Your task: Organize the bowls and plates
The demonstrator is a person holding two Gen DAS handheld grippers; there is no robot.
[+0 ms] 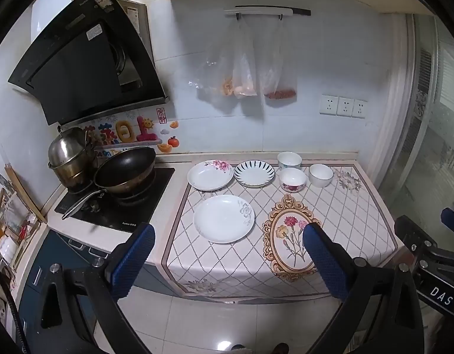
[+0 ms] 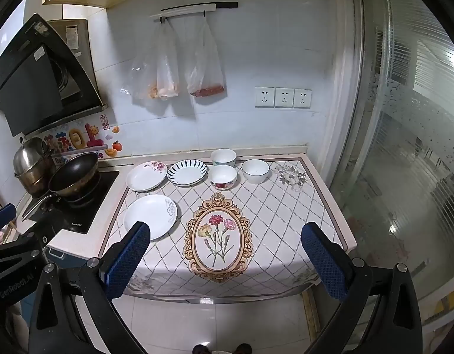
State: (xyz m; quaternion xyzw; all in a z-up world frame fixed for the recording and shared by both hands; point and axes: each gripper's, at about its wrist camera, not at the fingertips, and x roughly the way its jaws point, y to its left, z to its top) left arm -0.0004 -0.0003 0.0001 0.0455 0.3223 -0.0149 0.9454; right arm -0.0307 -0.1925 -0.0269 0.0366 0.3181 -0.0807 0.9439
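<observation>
Both grippers held back from the bench (image 2: 321, 194), nothing between fingers. Left gripper (image 1: 228, 261): fingers wide apart. Right gripper (image 2: 227, 261): fingers wide apart.

On the patterned cloth: white plate with grey flower (image 2: 151, 216) at 9 o'clock; pink-flowered plate (image 2: 146, 176) and blue-striped plate (image 2: 187, 172) at 11 o'clock; three white bowls clustered at 12 o'clock, namely tall bowl (image 2: 223, 157), red-flowered bowl (image 2: 222, 177) and plain bowl (image 2: 255, 171).

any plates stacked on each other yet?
No: the pink-flower plate, the striped plate and the grey-flower plate each lie alone on the tablecloth, none overlapping.
</observation>
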